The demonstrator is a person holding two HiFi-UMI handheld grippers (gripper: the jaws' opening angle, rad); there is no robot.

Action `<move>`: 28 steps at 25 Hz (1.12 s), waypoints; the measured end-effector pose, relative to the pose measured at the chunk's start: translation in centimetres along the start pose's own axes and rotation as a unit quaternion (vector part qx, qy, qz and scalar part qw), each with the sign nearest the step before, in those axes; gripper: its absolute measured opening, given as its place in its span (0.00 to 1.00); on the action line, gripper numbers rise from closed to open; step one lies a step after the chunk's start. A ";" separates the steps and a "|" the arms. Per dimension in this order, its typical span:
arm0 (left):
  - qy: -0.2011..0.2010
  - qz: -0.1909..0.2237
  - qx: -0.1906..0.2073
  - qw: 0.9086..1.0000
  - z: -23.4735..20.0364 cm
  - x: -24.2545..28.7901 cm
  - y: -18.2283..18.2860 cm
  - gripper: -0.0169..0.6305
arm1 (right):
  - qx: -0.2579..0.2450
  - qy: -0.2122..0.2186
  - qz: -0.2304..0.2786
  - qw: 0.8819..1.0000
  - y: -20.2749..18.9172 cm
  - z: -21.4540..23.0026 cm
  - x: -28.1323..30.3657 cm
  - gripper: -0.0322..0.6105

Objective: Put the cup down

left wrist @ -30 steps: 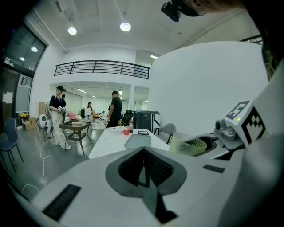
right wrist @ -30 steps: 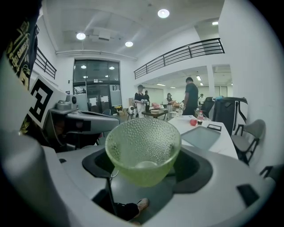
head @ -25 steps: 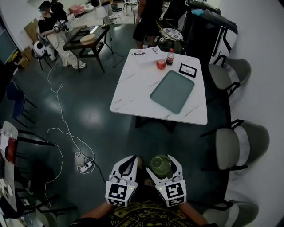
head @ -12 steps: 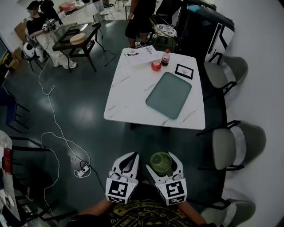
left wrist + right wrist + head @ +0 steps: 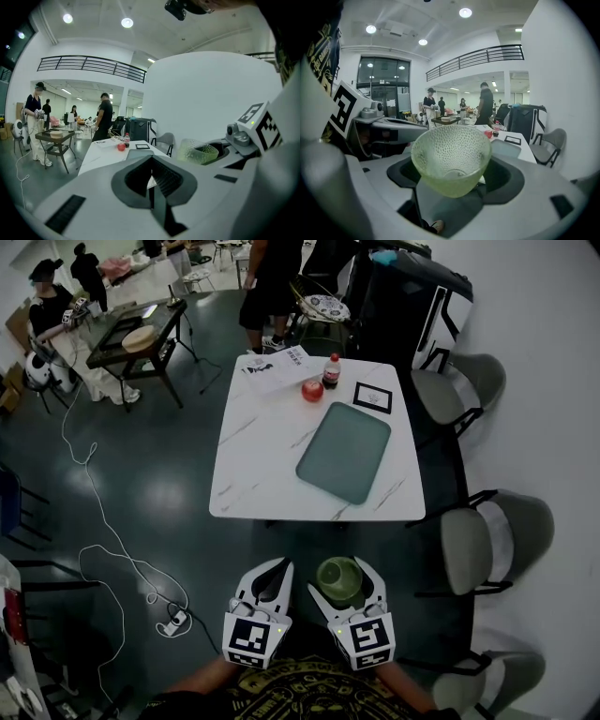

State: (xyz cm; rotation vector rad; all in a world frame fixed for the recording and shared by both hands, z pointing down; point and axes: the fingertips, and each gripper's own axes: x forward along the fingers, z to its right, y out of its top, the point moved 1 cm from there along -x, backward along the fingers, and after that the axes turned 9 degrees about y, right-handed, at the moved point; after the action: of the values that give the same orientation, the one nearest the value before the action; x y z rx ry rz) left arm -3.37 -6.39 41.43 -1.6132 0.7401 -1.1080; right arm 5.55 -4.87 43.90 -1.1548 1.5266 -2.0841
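A pale green dimpled glass cup (image 5: pixel 451 157) sits upright between the jaws of my right gripper (image 5: pixel 343 568), which is shut on it, low in the head view over the dark floor. The same cup (image 5: pixel 197 152) shows at the right of the left gripper view. My left gripper (image 5: pixel 279 568) hangs just left of the cup, its jaws shut together with nothing in them. Ahead stands a white marble table (image 5: pixel 253 465) bearing a teal tray (image 5: pixel 343 451). Both grippers are short of the table's near edge.
At the table's far end lie a red apple (image 5: pixel 312 390), a bottle (image 5: pixel 331 371), papers (image 5: pixel 281 367) and a black framed card (image 5: pixel 372 397). Grey chairs (image 5: pixel 469 549) line the right side. A cable and power strip (image 5: pixel 173 620) lie on the floor at left. People stand beyond.
The table has drawn nearer and slid left in the head view as both grippers moved toward it. The cup stays gripped the same way; the left jaws stay shut.
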 end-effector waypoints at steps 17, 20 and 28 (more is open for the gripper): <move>-0.026 0.012 -0.005 1.000 -4.1 3.0 1.6 0.05 | -0.013 -0.050 -0.007 0.999 3.7 1.8 3.6 0.64; -0.022 0.012 -0.008 1.000 -4.6 3.3 1.6 0.05 | -0.014 -0.042 -0.007 0.999 3.5 1.7 4.3 0.64; -0.005 0.012 -0.007 1.000 -6.0 5.0 2.1 0.05 | -0.013 -0.017 -0.001 1.000 3.7 2.6 6.6 0.64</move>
State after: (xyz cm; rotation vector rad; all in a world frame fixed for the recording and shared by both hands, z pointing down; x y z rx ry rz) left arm -6.82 -13.77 41.41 -1.6159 0.7607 -1.0785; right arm 2.60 -12.33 43.63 -1.1967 1.5416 -2.0407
